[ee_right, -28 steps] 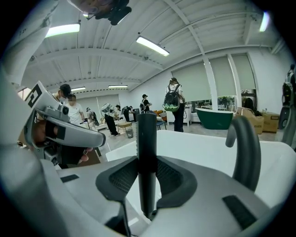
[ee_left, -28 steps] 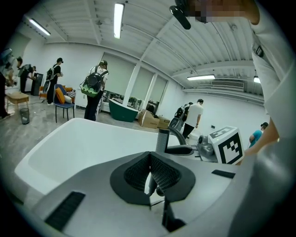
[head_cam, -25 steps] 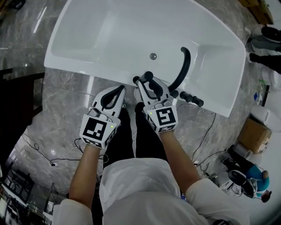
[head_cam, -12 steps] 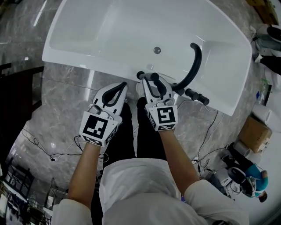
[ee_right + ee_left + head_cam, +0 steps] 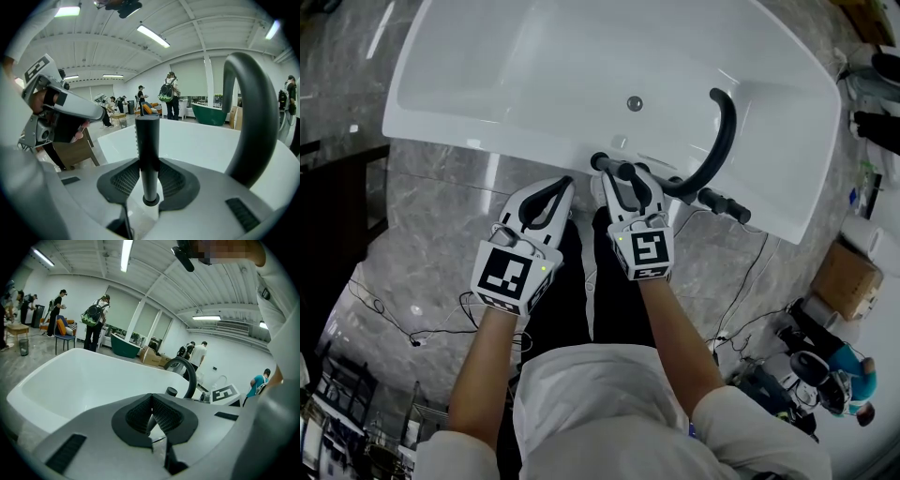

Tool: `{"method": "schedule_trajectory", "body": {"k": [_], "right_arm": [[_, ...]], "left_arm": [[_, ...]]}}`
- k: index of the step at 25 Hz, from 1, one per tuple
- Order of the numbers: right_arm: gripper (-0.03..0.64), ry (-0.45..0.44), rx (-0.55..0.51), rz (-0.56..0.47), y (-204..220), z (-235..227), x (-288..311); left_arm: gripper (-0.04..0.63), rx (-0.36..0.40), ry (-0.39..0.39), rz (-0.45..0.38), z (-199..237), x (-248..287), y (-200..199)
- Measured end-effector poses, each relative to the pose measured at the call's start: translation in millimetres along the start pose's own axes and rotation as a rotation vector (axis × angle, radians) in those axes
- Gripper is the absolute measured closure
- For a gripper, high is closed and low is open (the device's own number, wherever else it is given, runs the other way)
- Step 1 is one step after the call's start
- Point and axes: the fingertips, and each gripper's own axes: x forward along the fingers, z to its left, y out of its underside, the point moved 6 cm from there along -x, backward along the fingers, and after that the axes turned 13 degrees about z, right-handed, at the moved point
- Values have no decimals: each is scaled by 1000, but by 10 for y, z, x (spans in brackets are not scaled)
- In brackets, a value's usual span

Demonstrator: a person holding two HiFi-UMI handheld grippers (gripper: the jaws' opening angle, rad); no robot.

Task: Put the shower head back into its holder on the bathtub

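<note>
The black shower head [image 5: 147, 150] stood upright between the pads of the right gripper [image 5: 630, 186], which clamped its shaft, just over the near rim of the bathtub [image 5: 516, 94], beside the curved spout [image 5: 727, 131]. Its lower end seemed to meet the holder, though the jaws hid that seat. Released off-centre, it could tip and fall. The left gripper [image 5: 546, 199] hung alongside, pinched together on nothing.
</note>
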Motion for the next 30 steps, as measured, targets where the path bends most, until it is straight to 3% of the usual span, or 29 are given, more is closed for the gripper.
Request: {"method": "schedule_trajectory", "body": {"k": [9,20,30], "right_arm": [[486,-17,-11,35,122,35,43],[483,-52,-110,62,166,106,61],[443,-144,-58,96,134,85,84]], "left_arm": [[583,4,4,19,-22,47,11],[583,-5,-4,31,-90,65,22],[583,-9,-29,38,-92,130,65]]}}
